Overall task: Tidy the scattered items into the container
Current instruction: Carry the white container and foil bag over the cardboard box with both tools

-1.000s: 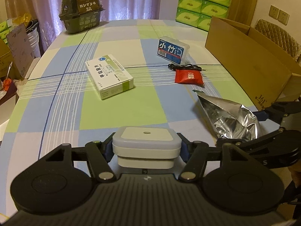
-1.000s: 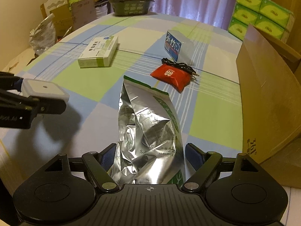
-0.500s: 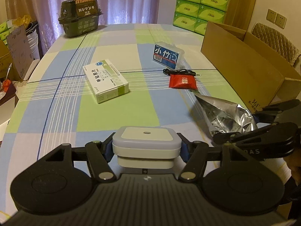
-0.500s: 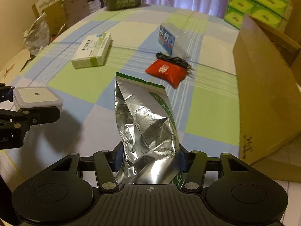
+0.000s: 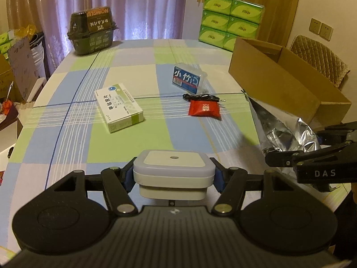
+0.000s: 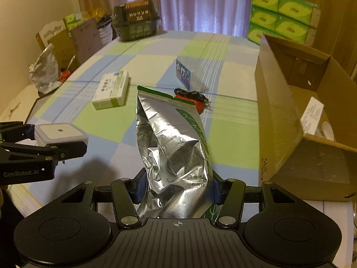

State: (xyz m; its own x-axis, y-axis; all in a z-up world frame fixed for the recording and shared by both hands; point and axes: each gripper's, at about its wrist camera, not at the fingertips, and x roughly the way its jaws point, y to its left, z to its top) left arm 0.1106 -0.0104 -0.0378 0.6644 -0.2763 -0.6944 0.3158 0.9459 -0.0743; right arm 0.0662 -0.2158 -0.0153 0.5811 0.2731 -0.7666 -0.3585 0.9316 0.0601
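My left gripper (image 5: 174, 176) is shut on a small white square box (image 5: 174, 167), held above the near edge of the checked table; the same box (image 6: 59, 134) and gripper (image 6: 60, 144) show at the left of the right wrist view. My right gripper (image 6: 177, 188) is shut on a crumpled silver foil bag (image 6: 171, 143), lifted off the table and standing upright; the foil bag (image 5: 281, 129) also appears at the right of the left wrist view. The open cardboard box (image 6: 296, 116) stands at the right. On the table lie a white-green carton (image 5: 118, 107), a red pouch (image 5: 204, 109), a black cable (image 5: 200, 97) and a blue-labelled clear case (image 5: 187, 79).
A dark green packaged box (image 5: 92, 32) sits at the table's far left corner. Green tissue packs (image 5: 229, 20) are stacked behind the far right. A padded chair (image 5: 321, 60) stands beyond the cardboard box. Cartons and bags (image 6: 58, 53) crowd the floor on the left.
The right gripper closed on the foil bag and raised it off the table, tipping it upright. Both grippers rose, so the cardboard box's inside now shows.
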